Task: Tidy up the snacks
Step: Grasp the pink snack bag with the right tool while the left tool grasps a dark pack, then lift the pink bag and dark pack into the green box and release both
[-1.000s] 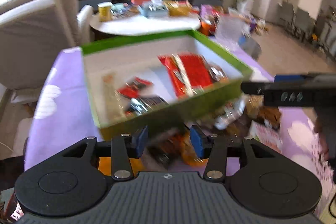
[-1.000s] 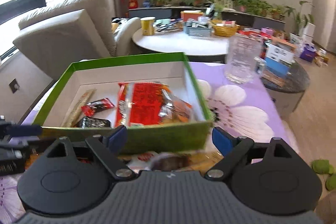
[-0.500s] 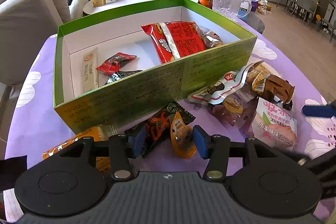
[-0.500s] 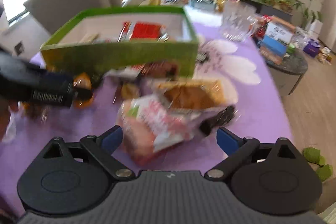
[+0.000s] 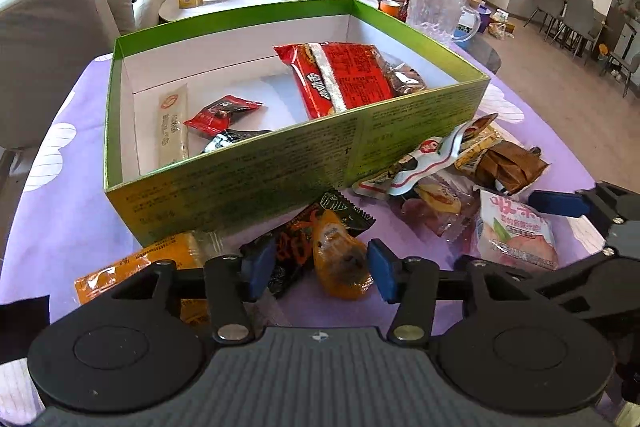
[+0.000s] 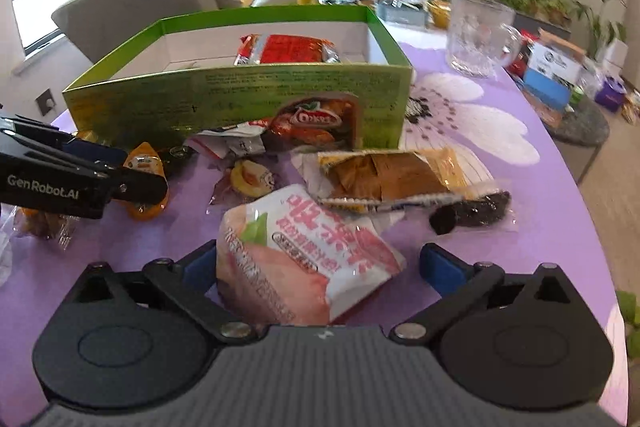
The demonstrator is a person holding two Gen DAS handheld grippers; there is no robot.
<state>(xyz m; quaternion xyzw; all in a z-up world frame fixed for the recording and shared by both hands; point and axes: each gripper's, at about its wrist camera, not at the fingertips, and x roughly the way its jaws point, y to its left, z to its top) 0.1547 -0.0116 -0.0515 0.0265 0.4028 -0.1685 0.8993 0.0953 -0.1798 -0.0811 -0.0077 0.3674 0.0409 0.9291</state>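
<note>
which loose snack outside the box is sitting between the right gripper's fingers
The pink-and-white peach packet lies between the open right gripper fingers. The brown-filled wrapper and orange jelly lie farther off, toward the green box.

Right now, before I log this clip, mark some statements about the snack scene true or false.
1. The right gripper has open jaws either side of the pink packet. True.
2. The green box is empty. False: it holds a red packet and smaller snacks.
3. The left gripper is shut on the orange snack. False: its jaws stand apart around it.
4. The glass mug stands beyond the box. True.
</note>
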